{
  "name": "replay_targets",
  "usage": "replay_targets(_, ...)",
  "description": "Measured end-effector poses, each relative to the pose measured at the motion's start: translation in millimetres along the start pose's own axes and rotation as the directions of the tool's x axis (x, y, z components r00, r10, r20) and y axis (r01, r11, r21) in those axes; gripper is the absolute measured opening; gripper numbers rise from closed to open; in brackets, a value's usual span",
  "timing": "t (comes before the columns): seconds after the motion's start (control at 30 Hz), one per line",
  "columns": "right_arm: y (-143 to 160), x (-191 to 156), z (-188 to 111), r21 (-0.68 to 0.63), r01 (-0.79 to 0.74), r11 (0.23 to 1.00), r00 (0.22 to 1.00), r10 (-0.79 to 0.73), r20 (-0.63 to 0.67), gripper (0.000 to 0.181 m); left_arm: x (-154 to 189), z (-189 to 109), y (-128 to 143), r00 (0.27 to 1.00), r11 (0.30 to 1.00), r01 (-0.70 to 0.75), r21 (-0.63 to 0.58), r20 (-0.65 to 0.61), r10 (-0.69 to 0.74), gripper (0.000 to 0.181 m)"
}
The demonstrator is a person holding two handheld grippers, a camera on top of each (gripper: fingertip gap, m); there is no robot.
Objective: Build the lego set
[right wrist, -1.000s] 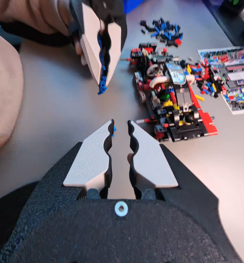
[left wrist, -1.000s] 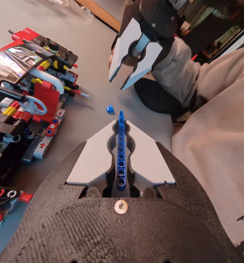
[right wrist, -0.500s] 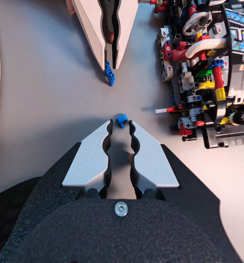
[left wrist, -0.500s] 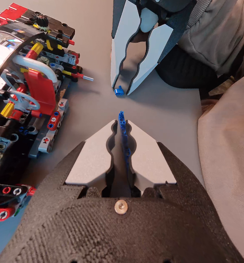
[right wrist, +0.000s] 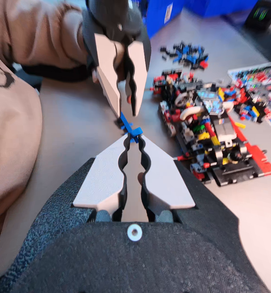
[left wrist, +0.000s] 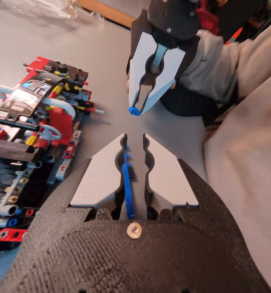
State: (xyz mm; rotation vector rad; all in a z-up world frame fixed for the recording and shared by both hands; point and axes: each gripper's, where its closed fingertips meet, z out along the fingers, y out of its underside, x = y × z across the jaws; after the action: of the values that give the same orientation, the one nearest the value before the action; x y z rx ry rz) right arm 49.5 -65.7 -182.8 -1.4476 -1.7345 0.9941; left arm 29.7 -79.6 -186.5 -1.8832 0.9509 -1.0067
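Observation:
My left gripper (left wrist: 134, 134) is open. A long blue beam (left wrist: 127, 182) with pins on its side rests loosely against its left finger, edge-on. In the right wrist view the left gripper (right wrist: 127, 114) points down at the table and the beam (right wrist: 124, 119) sticks out from its tips. My right gripper (right wrist: 134, 135) is shut on a small blue connector (right wrist: 136, 131), held right at the beam's lower end. The left wrist view shows it opposite (left wrist: 136, 111), pinching the connector (left wrist: 134, 110) above the grey table.
The partly built red and black lego car (left wrist: 44, 111) stands left of the left gripper and right of the right gripper (right wrist: 210, 126). A pile of loose pieces (right wrist: 185, 55) and an instruction booklet (right wrist: 258, 79) lie beyond. Plastic bags (left wrist: 44, 8) lie at the far edge. Both grippers' tips are close together, under 4 cm apart.
My left gripper has opened around the blue beam. My right gripper has shut on the small blue connector, lifted it off the table and brought it to the beam's end.

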Motion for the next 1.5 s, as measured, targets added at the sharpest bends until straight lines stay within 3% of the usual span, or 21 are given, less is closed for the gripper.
replay_targets(0.07, -21.3, -4.6, 0.9, 0.109, 0.044, 0.993, 0.999, -0.042, -0.015, 0.007, 10.2, -2.1, -18.0, 0.981, 0.979, 0.165, 0.122, -0.127, -0.15, 0.018)
replay_targets(0.13, -32.5, -6.6, 5.0, 0.15, 0.115, 0.982, 0.992, -0.107, -0.065, 0.007, 14.7, -7.8, -34.5, 0.915, 0.911, 0.355, 0.208, -0.276, -0.294, 0.018)
replay_targets(0.2, -37.7, -2.6, 8.4, 0.15, 0.186, 0.971, 0.975, -0.165, -0.147, 0.007, 7.4, -11.1, -38.1, 0.871, 0.859, 0.455, 0.234, -0.317, -0.375, 0.017)
replay_targets(0.43, -45.0, 8.6, 12.8, 0.078, 0.346, 0.935, 0.886, -0.298, -0.355, 0.006, -4.2, -13.9, -39.3, 0.904, 0.865, 0.417, 0.278, -0.225, -0.363, 0.006)
replay_targets(0.6, -49.7, 6.4, 13.2, 0.096, 0.349, 0.932, 0.877, -0.288, -0.385, 0.002, -10.7, -24.1, -44.5, 0.926, 0.874, 0.372, 0.314, -0.189, -0.326, 0.005)
replay_targets(0.77, -54.2, -2.1, 9.5, 0.173, 0.302, 0.937, 0.929, -0.249, -0.273, 0.005, -7.8, -25.4, -35.7, 0.933, 0.912, 0.343, 0.224, -0.193, -0.303, 0.005)
replay_targets(0.9, -39.6, -0.9, 11.5, 0.115, 0.171, 0.978, 0.984, -0.165, -0.064, 0.013, -5.7, -17.3, -14.3, 0.952, 0.959, 0.275, 0.073, -0.159, -0.261, 0.005)
replay_targets(1.03, -26.5, -7.9, 25.1, 0.046, 0.07, 0.996, 0.991, -0.075, 0.11, 0.015, 1.8, -6.6, -2.4, 0.969, 0.979, 0.205, -0.015, -0.138, -0.205, 0.005)
replay_targets(1.17, -21.6, -14.2, 33.3, 0.022, 0.075, 0.997, 0.98, -0.078, 0.183, 0.0, 0.4, -6.1, 3.6, 0.977, 0.984, 0.177, -0.037, -0.112, -0.18, 0.005)
replay_targets(1.5, -12.3, -13.5, 36.4, -0.003, 0.076, 0.997, 0.976, -0.074, 0.203, 0.013, 1.7, -5.0, 6.9, 0.988, 0.991, 0.114, -0.064, -0.097, -0.12, 0.005)
